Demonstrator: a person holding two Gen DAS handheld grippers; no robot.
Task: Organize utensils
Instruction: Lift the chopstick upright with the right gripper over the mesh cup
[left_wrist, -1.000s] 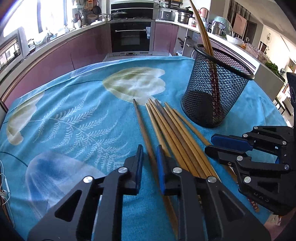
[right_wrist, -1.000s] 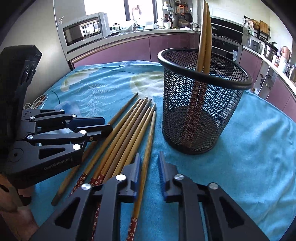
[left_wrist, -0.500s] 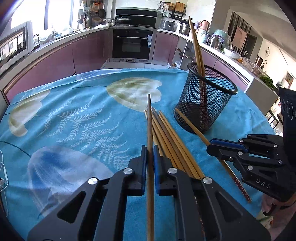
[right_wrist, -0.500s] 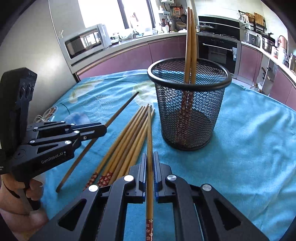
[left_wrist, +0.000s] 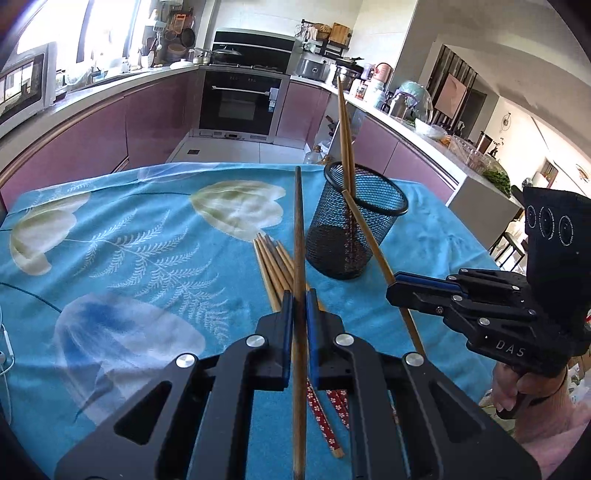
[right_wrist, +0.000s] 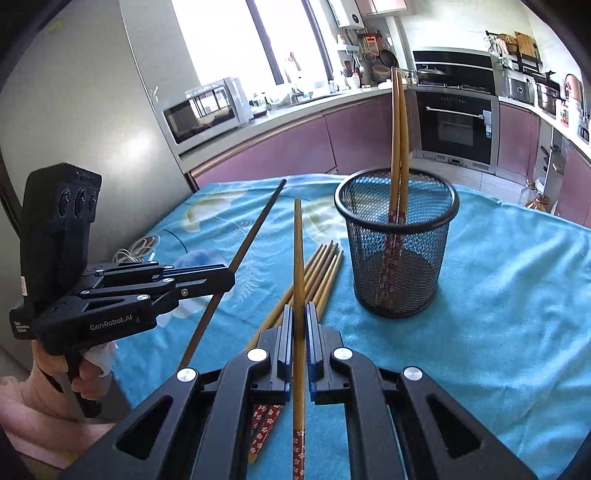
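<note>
Mesh cup (left_wrist: 360, 221) on desk (left_wrist: 140, 258): two chopsticks upright inside.
Loose chopsticks (left_wrist: 275, 269) beside cup.
Left tongs (left_wrist: 300, 314) pinch dark chopstick (left_wrist: 299, 236), tilted down.
Right tongs (right_wrist: 300, 325) pinch light chopstick (right_wrist: 298, 251).
Markings: "GenRobot.AI", "DAS".

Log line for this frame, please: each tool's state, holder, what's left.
left tool: shut on chopstick | right tool: shut on chopstick | mesh holder: two chopsticks inside | loose chopsticks: on cloth
</note>
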